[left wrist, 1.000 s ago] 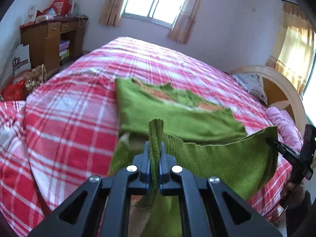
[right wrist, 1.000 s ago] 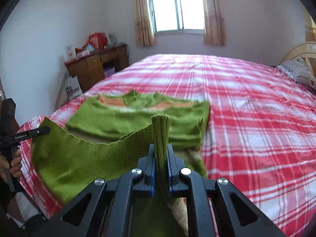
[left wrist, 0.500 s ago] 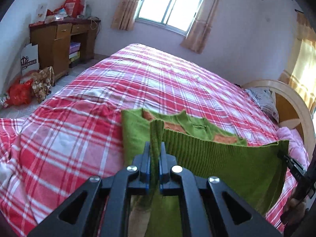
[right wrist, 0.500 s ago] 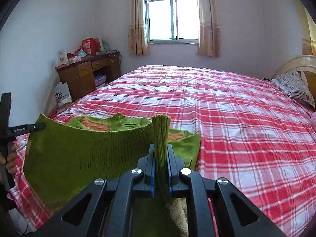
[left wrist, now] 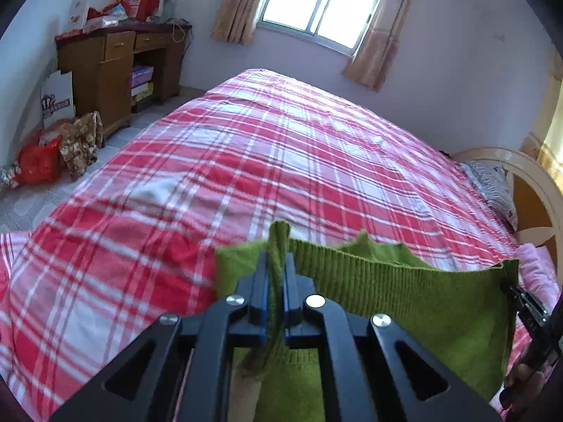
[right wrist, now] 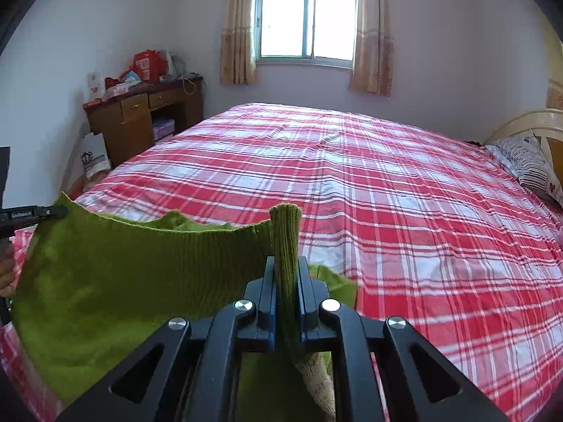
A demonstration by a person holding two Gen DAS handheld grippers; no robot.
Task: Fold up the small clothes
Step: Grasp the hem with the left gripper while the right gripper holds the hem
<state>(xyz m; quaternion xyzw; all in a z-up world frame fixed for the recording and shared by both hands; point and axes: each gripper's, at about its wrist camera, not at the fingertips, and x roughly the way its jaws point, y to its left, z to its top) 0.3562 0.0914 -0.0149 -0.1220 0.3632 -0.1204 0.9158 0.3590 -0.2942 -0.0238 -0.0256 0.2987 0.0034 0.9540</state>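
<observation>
A small green knitted sweater [left wrist: 415,302] lies at the near edge of a bed with a red plaid cover [left wrist: 281,161]. Its ribbed hem is lifted and stretched between my two grippers. My left gripper [left wrist: 276,263] is shut on one hem corner, which pokes up between its jaws. My right gripper [right wrist: 286,267] is shut on the other hem corner. The sweater's hem hangs as a raised sheet in the right wrist view [right wrist: 123,270] and hides most of the body and neck behind it. Each gripper shows at the edge of the other's view.
A wooden desk [left wrist: 105,70] with clutter on top stands by the left wall, with bags [left wrist: 38,165] on the floor beside it. A window [right wrist: 306,24] with curtains is on the far wall. The headboard [left wrist: 531,190] and a pillow [right wrist: 531,165] are at the right.
Both grippers have risen and carried the hem up and towards the far end of the sweater. The raised hem now covers the orange neck area that showed before.
</observation>
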